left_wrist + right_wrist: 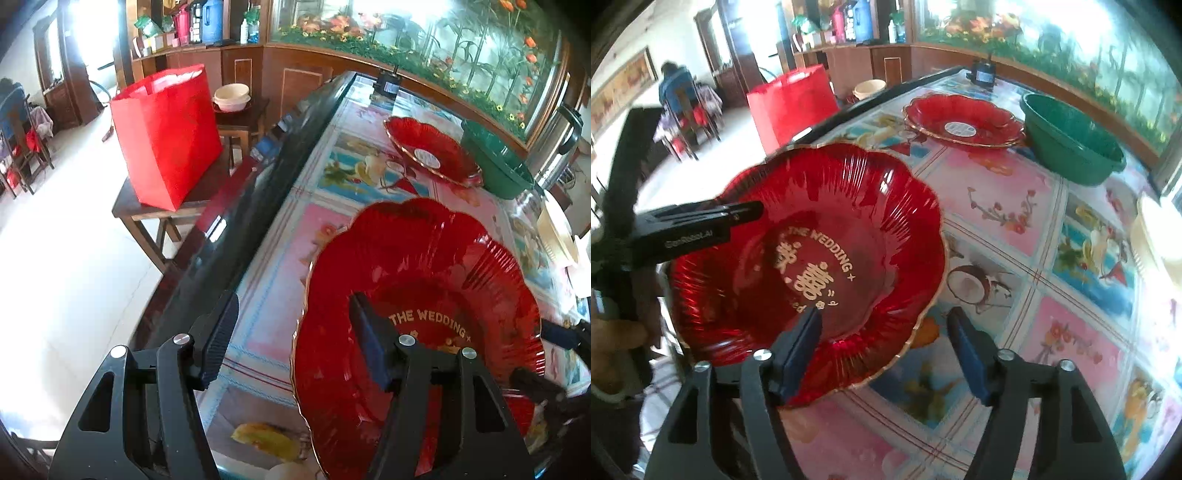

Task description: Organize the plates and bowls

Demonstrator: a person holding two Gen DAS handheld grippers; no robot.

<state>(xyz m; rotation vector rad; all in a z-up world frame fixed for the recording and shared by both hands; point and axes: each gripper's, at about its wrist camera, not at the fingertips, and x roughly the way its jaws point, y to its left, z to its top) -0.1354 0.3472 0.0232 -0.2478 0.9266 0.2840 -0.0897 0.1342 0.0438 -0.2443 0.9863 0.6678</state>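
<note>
The red scalloped plate (812,258) lies on the patterned counter (1015,221) with its rim passing between the spread, released jaws of both your left gripper (295,339) and your right gripper (886,347), neither pressing it, while a second red plate (964,122) sits beyond beside a green bowl (1071,144).

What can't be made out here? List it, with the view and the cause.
- Near red plate, left wrist view: its near rim is covered by the left gripper.
- Cream dish, right wrist view: cut off by the frame edge and washed out by glare.
- Label on the far red plate: too small to read.
- Green bowl: contents hidden by its wall.
</note>
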